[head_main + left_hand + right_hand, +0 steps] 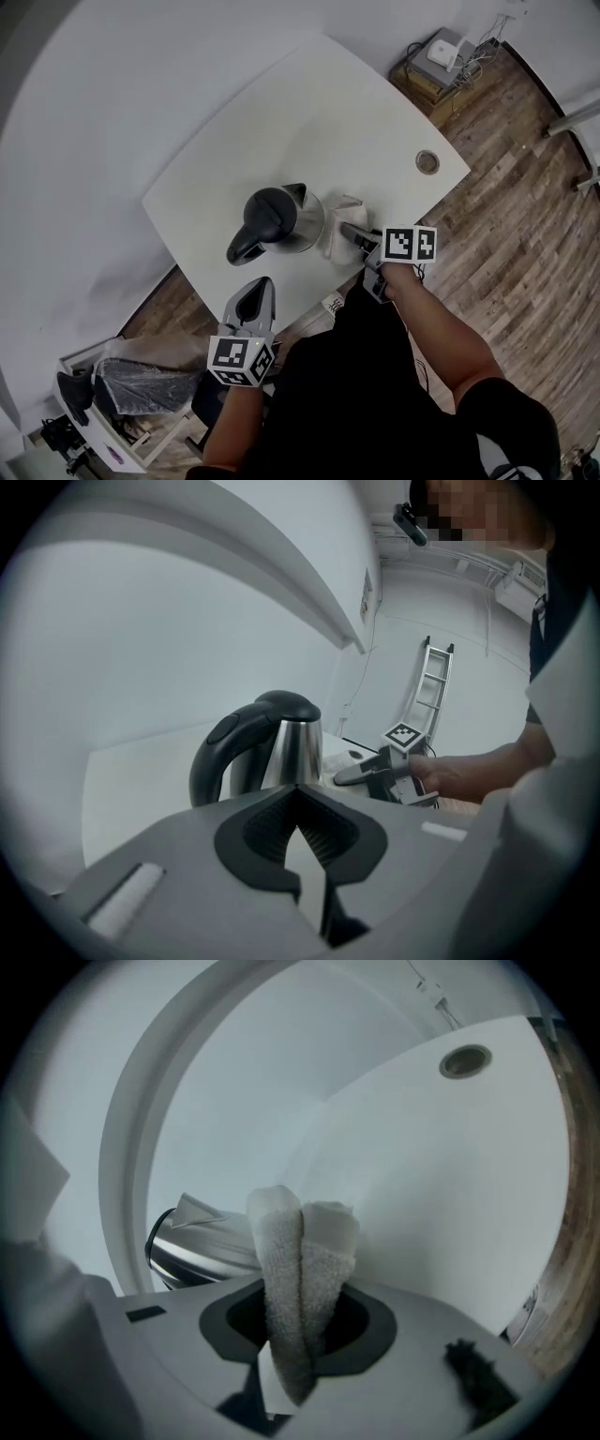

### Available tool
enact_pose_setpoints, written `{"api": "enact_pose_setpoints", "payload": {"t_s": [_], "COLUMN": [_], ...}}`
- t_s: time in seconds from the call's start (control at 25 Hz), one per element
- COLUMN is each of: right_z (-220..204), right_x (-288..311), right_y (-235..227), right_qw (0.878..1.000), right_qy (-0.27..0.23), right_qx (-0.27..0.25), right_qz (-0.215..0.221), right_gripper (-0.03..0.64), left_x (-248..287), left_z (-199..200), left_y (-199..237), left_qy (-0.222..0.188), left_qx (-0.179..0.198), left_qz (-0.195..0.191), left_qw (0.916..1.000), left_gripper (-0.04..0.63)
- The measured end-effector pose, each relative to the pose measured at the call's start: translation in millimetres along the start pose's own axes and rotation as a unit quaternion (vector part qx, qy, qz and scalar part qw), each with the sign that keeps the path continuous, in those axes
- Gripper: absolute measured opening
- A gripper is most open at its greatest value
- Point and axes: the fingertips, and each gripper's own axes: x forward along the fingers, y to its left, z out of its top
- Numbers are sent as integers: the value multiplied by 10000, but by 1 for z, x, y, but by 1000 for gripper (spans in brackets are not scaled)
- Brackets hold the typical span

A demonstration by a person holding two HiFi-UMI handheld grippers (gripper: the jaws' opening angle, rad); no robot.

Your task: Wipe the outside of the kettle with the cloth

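Pinching the cloth [298, 1260] in the right gripper [351, 232], held it against the kettle [281, 220] at frame centre for wiping; parked the left gripper [257, 289] closed, empty, lower left, out of the way.

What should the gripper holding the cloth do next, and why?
Probably sweep the cloth along the kettle's steel side. The right gripper is shut on the cloth right beside the kettle; contact is hard to judge. The left gripper, shut and empty, hangs short of the handle.

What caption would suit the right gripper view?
Right gripper pinching a folded cloth beside the kettle on a white table.
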Motion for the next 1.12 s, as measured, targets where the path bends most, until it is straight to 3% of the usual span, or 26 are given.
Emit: {"api": "enact_pose_setpoints", "payload": {"t_s": [0.16, 0.52, 0.72, 1.0, 1.12], "right_z": [28, 41, 46, 60, 67], "right_x": [9, 52, 57, 40, 32], "right_y": [-16, -15, 1, 33, 53], "right_qw": [9984, 9878, 9784, 9570, 9539], "right_qy": [559, 1531, 1790, 1756, 1617], "right_qx": [70, -243, -961, -2193, -2438], "right_qz": [-104, -170, -386, -724, -667], "right_gripper": [100, 100, 100, 100, 100], "left_x": [13, 5, 0, -22, -30], "left_z": [15, 13, 9, 3, 4], "left_y": [-18, -3, -3, 20, 28], "left_qy": [-79, -185, -271, -451, -569], "left_qx": [271, -257, -441, -782, -864], "left_qz": [-160, 157, 230, 476, 551], "left_qw": [9995, 9994, 9984, 9948, 9931], "left_gripper": [8, 7, 8, 7, 6]}}
